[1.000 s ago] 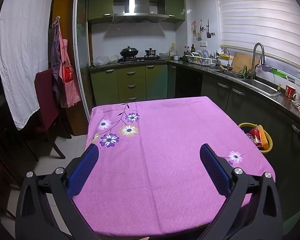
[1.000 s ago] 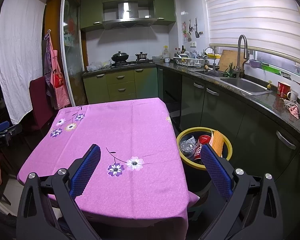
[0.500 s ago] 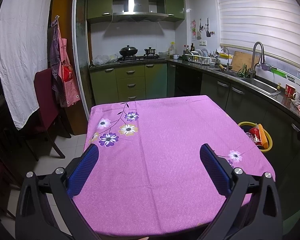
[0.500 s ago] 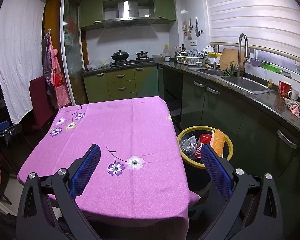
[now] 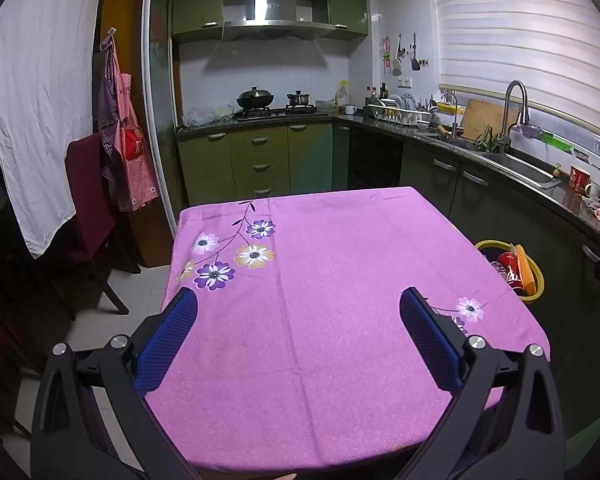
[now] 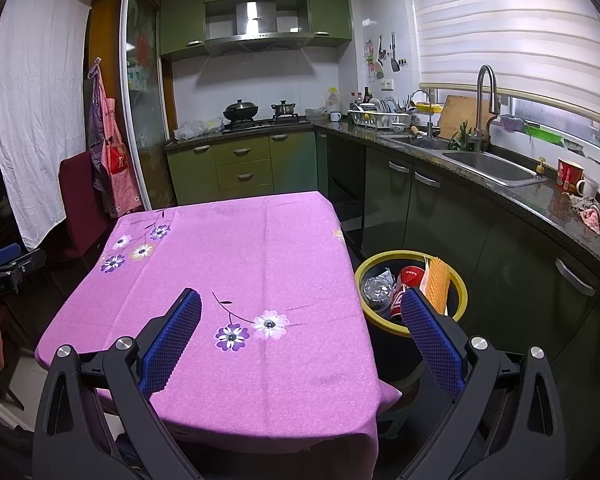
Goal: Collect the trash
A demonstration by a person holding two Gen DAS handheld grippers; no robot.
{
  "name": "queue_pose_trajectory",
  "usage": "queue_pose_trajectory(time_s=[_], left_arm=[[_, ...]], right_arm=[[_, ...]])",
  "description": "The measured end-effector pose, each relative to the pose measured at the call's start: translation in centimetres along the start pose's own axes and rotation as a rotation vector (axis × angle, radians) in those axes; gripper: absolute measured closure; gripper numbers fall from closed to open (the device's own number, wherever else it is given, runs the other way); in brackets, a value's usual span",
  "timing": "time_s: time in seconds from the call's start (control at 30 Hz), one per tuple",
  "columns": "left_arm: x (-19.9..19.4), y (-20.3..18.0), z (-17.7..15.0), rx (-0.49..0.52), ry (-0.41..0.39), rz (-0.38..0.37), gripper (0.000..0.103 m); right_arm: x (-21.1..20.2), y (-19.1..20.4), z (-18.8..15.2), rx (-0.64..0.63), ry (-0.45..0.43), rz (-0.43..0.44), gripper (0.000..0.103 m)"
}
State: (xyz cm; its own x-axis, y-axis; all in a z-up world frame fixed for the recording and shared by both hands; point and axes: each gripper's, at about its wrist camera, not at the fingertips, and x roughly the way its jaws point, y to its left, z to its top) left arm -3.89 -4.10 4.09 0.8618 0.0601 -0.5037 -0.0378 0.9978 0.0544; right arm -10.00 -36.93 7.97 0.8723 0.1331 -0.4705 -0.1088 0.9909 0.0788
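Beside the tabletop [image 6: 228, 240], on the floor at its right, a yellow-rimmed bin [image 6: 412, 292] is seen, already filled with a red cup [image 6: 410, 276], a crumpled clear plastic piece [image 6: 376, 290] and an orange mesh item [image 6: 438, 282]. No trash is visible on the purple floral cloth in either view. The left gripper [image 5: 298, 334] and the right gripper [image 6: 300, 332] are both held above the near edge, fingers spread wide and holding nothing. Collection is judged to be finished or nearly so; a check for leftover litter would be called for next.
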Motion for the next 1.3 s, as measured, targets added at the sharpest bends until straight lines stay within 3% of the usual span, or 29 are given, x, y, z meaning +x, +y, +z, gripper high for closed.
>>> queue_pose_trajectory(time_s=[1.3], left_arm=[[1.2,-0.3,-0.4,-0.014,0.02,-0.03,0.006]], right_arm=[[1.6,-0.5,-0.5,0.006,0.032,0.007,0.005]])
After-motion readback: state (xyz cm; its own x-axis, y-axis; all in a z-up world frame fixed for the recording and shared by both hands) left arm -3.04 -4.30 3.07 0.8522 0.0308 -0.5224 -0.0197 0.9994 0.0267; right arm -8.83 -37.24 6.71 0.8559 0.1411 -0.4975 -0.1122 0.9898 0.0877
